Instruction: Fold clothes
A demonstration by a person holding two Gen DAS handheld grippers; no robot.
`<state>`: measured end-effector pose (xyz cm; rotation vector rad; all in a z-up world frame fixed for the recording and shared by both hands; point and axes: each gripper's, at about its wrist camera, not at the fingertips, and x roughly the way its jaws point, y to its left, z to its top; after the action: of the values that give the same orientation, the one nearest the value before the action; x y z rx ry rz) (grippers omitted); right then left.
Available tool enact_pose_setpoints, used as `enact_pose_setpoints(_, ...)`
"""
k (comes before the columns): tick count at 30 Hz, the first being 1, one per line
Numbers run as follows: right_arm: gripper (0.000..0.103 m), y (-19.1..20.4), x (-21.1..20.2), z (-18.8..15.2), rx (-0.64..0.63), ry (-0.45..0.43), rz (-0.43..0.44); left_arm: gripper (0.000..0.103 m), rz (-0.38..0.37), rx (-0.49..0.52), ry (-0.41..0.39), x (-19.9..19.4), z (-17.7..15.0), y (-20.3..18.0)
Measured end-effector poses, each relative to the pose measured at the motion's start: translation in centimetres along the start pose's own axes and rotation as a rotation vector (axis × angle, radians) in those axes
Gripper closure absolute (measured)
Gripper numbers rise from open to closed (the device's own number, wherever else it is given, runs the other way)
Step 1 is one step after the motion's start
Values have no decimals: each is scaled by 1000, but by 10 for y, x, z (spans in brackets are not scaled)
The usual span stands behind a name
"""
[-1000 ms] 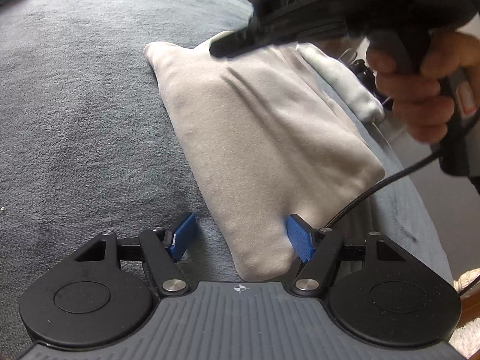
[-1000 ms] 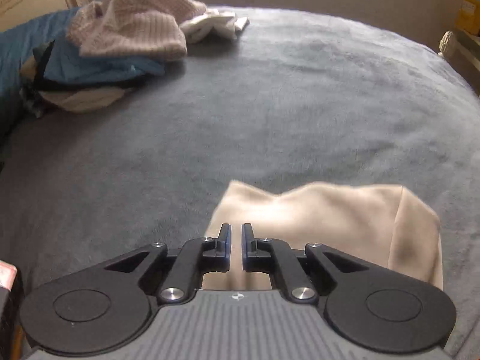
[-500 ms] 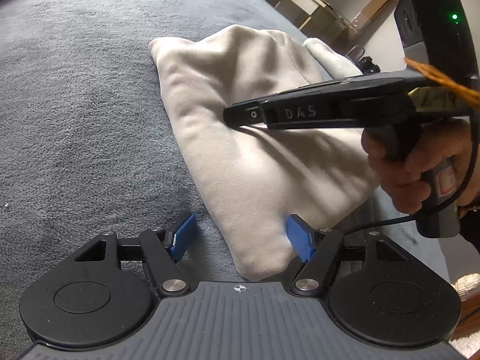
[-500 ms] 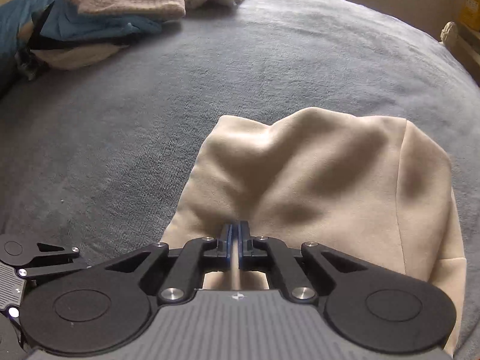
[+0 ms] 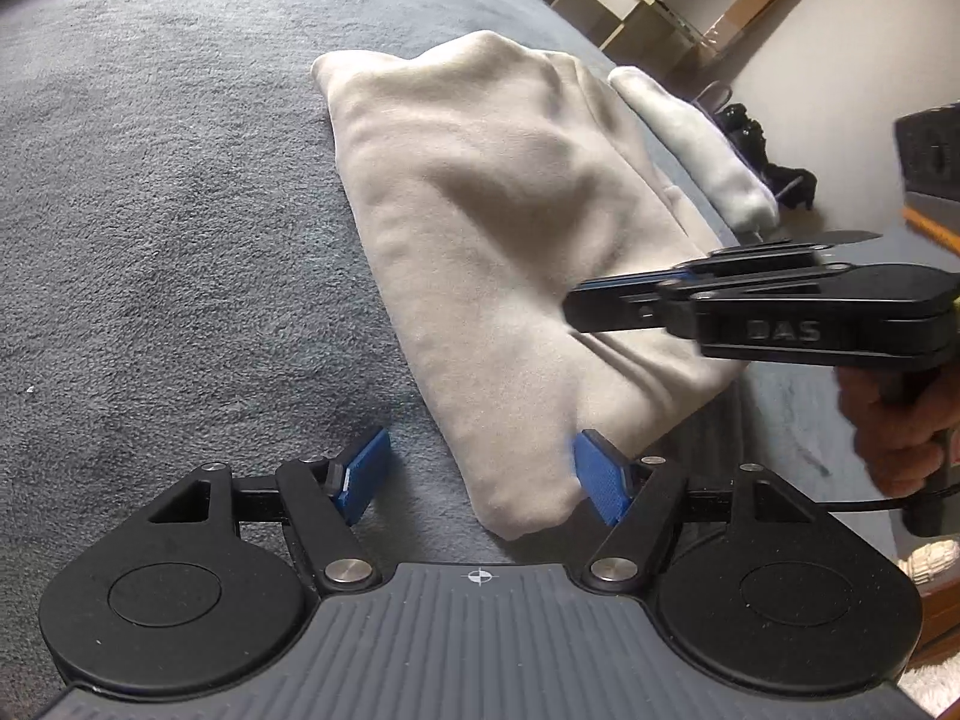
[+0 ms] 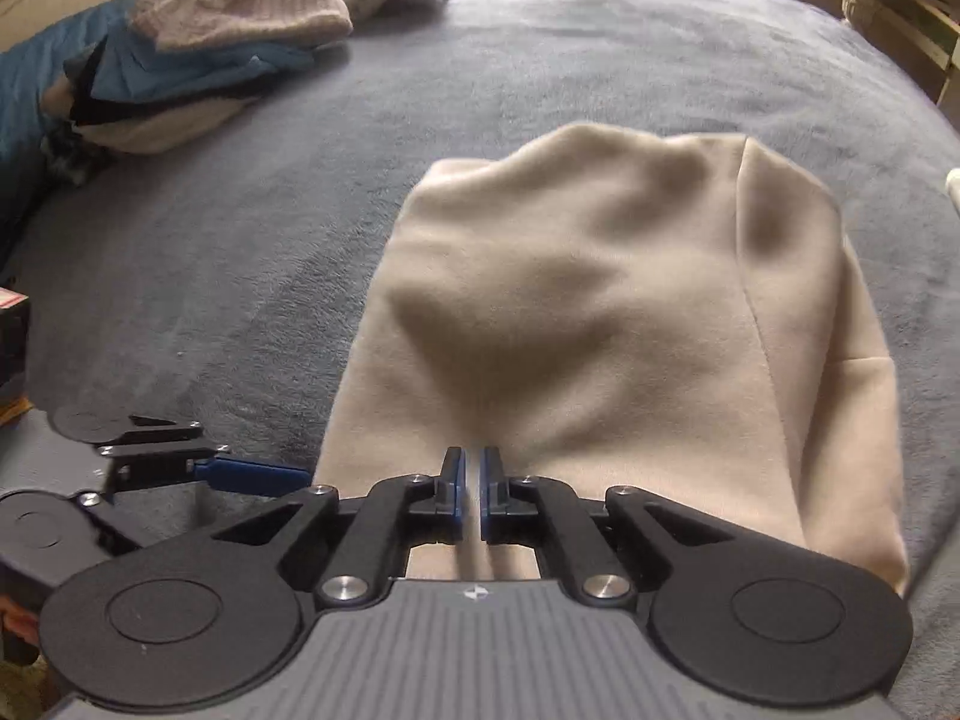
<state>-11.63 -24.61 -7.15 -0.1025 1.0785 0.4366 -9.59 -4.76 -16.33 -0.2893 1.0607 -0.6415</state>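
Lying on a grey blanket, the folded cream garment has one corner between the spread left gripper. Only the right view shows piled clothes; right gripper pressed together, empty.

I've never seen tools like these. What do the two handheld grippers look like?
Both are black, with round discs, ribbed grey bodies and blue pads. The left gripper shows its blue fingers. The right gripper reads "DAS", has a pistol handle and trails a black cable.
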Motion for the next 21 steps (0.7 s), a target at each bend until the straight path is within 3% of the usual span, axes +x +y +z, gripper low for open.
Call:
enact_pose_setpoints(3, 101, 0, -8, -20, -4, 48, 36, 34, 6, -4, 10, -3, 6, 5)
enact_pose_setpoints(7, 101, -7, 2, -50, -11, -41, 43, 34, 22, 26, 7, -4, 16, 1)
enact_pose_setpoints(12, 96, -43, -27, -47, 206, -102, 143, 34, 68, 159, -65, -25, 32, -26)
enact_pose_setpoints(14, 85, -66, -45, -41, 296, -181, 158, 34, 106, 272, -138, -35, 37, -34)
enact_pose_setpoints(17, 72, -107, -59, -21, 402, -300, 119, 34, 126, 402, -207, -44, 50, -38)
enact_pose_setpoints(21, 69, -155, -43, 10, 493, -363, 58, 34, 143, 479, -228, -29, 77, -48)
